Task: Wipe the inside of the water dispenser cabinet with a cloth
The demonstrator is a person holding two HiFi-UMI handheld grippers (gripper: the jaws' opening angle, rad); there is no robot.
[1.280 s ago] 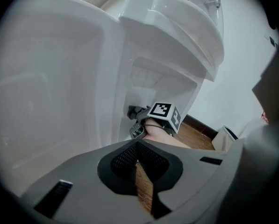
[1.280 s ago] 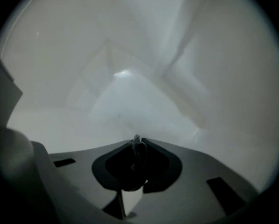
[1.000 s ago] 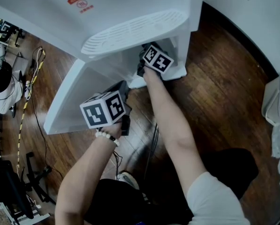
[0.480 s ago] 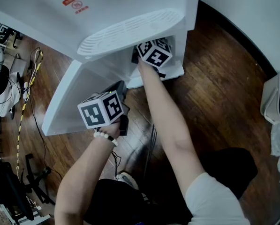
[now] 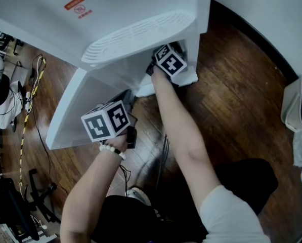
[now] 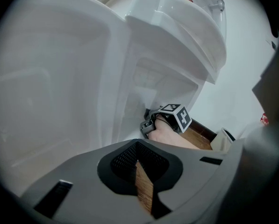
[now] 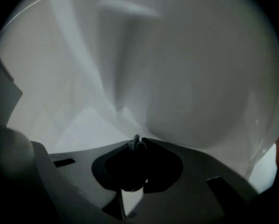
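Note:
The white water dispenser point(image 5: 115, 14) stands at the top of the head view, its lower cabinet door point(image 5: 72, 113) swung open to the left. My right gripper reaches into the cabinet; only its marker cube point(image 5: 169, 61) shows there, the jaws hidden inside. In the right gripper view the right gripper point(image 7: 136, 146) is shut on a dark bunched cloth point(image 7: 135, 143), close to the dim white cabinet wall point(image 7: 200, 78). My left gripper point(image 6: 138, 149) is shut with nothing in it, held by the open door's inner face point(image 6: 46, 78); its cube point(image 5: 105, 121) sits below the door.
The grilled drip tray point(image 5: 140, 34) overhangs the cabinet opening. A white bin point(image 5: 296, 109) stands on the wood floor at the right by the wall. Cables point(image 5: 33, 87) and dark equipment lie at the far left. The person's legs fill the bottom.
The right gripper's cube has shifted slightly up into the cabinet and then a little back right. The left gripper has drifted a bit to the left.

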